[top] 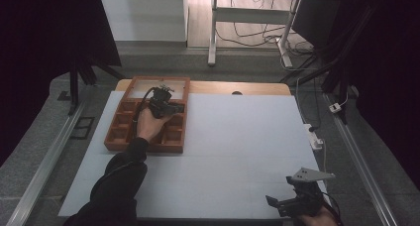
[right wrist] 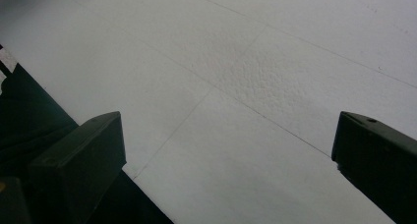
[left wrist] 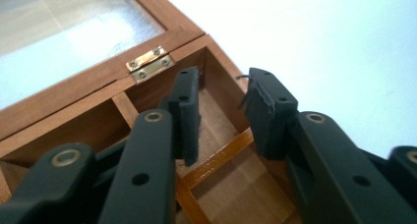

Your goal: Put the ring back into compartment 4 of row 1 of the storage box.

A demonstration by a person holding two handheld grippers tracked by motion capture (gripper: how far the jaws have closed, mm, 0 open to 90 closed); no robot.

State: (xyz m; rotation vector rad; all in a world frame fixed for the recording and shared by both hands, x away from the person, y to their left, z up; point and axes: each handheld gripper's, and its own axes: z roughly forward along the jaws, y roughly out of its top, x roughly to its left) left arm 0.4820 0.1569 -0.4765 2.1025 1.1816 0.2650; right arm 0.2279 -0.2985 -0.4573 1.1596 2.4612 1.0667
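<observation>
A wooden box (top: 115, 141) with several compartments lies on the left of the white table, and its glass-paned lid (top: 159, 86) is folded back flat behind it. My left gripper (top: 173, 107) reaches over the box's far right corner. In the left gripper view its jaws (left wrist: 223, 89) stand a little apart above the corner compartment (left wrist: 219, 128), beside the brass hinge (left wrist: 150, 64), with nothing gripped between them. My right gripper (top: 281, 195) rests at the table's near right corner. Its jaws (right wrist: 228, 135) are wide open over bare white surface.
The white sheet (top: 237, 137) covers the table. A power strip (top: 315, 135) and cables lie just off its right edge. Metal rails run along both sides, and a desk frame (top: 213, 32) with loose cables stands behind the table.
</observation>
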